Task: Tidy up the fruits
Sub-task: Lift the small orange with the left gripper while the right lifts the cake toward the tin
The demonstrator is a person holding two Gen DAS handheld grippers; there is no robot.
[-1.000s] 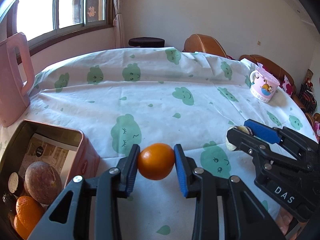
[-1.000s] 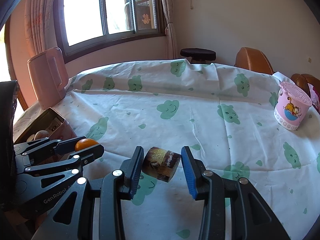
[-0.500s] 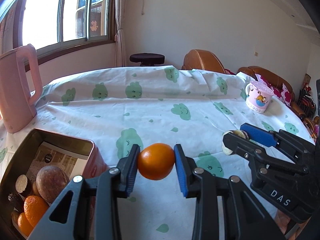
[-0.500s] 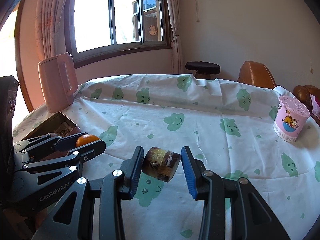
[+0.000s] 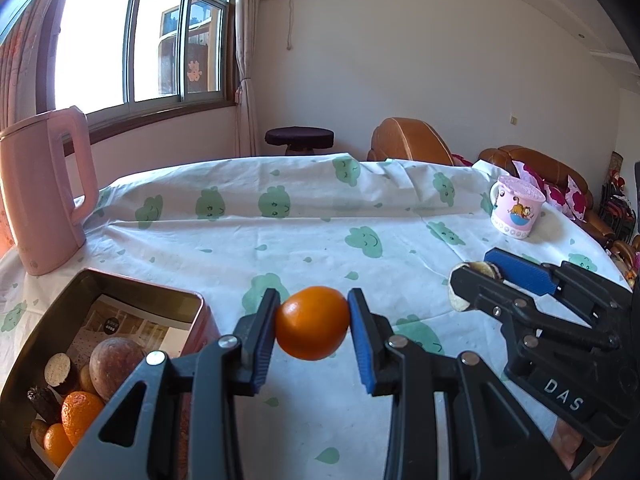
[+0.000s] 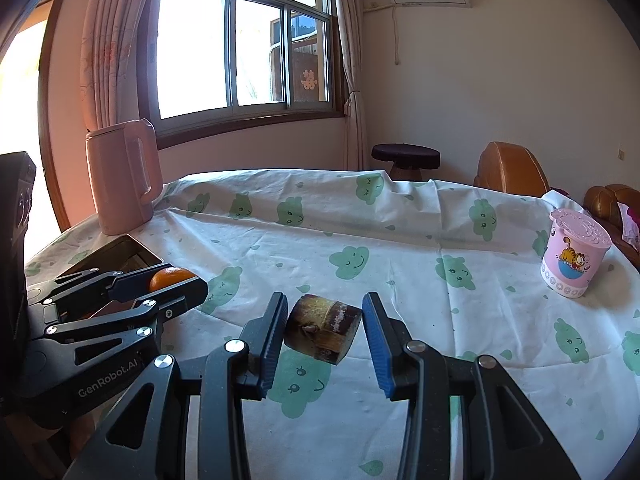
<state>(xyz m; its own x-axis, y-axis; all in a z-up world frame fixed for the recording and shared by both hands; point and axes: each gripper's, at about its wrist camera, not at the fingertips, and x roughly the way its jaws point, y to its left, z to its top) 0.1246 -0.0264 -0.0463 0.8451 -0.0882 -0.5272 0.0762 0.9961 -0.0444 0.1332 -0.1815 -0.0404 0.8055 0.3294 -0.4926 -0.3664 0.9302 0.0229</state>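
Observation:
My left gripper (image 5: 312,322) is shut on an orange (image 5: 312,323) and holds it above the tablecloth, just right of the open tin box (image 5: 132,288). The tin holds a brown round fruit (image 5: 114,362), oranges (image 5: 80,416) and dark sugarcane pieces (image 5: 60,368). My right gripper (image 6: 324,330) is shut on a short brown sugarcane piece (image 6: 323,330) and holds it above the table. In the left wrist view the right gripper (image 5: 476,280) is at the right; in the right wrist view the left gripper (image 6: 172,280) is at the left with the orange (image 6: 170,278).
A pink kettle (image 5: 44,192) stands at the table's far left, behind the tin. A pink cartoon cup (image 5: 516,210) stands at the far right. The table (image 5: 304,224) wears a white cloth with green cloud prints. Brown sofas (image 5: 412,148) and a dark stool (image 5: 299,138) lie beyond.
Both grippers have risen and tilted up, each still holding its fruit. More of the room and window shows; the tin sits lower and farther in view.

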